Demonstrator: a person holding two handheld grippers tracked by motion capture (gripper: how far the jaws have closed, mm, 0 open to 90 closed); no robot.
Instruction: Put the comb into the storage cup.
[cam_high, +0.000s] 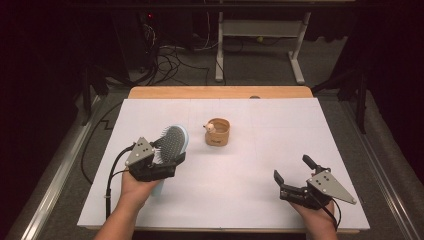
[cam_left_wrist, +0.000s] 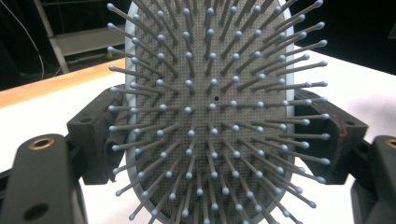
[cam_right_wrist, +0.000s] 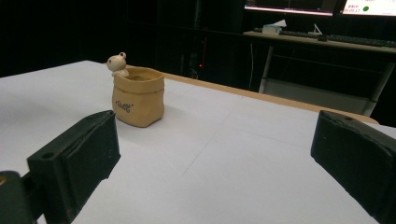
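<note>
High view: we hold a hairbrush (cam_high: 172, 141) by its pale blue oval head in our left gripper (cam_high: 167, 161), above the left half of the white table (cam_high: 240, 195). Its head tilts up and away from us, bristles facing our side, and its pale handle (cam_high: 158, 189) points down behind our left hand (cam_high: 137, 187), though we cannot tell whether it touches the table. In the left gripper view the grey bristle pad (cam_left_wrist: 210, 107) stands upright between the two black jaws, which press on the blue rim from either side at about mid-height, set wide apart because the brush head is broad.

Beyond the brush, near the middle of the table, sits a small tan pot (cam_high: 218, 132) shaped like a sack, well apart from both grippers. A little pale figure (cam_high: 210, 128) perches on its rim at the left. The right gripper view shows the same pot (cam_right_wrist: 138, 97) standing upright, with dark lettering on its front and the figure (cam_right_wrist: 117, 63) at its edge.

Our right gripper (cam_high: 292, 176) rests low at the near right of the table, its jaws spread wide with nothing between them, pointing toward the table's centre. Our right hand (cam_high: 317, 212) grips it from behind.

A wooden edge (cam_high: 220, 92) borders the table's far side. Past it lie cables (cam_high: 170, 60) and a white desk frame (cam_high: 260, 45) on the dark floor.
</note>
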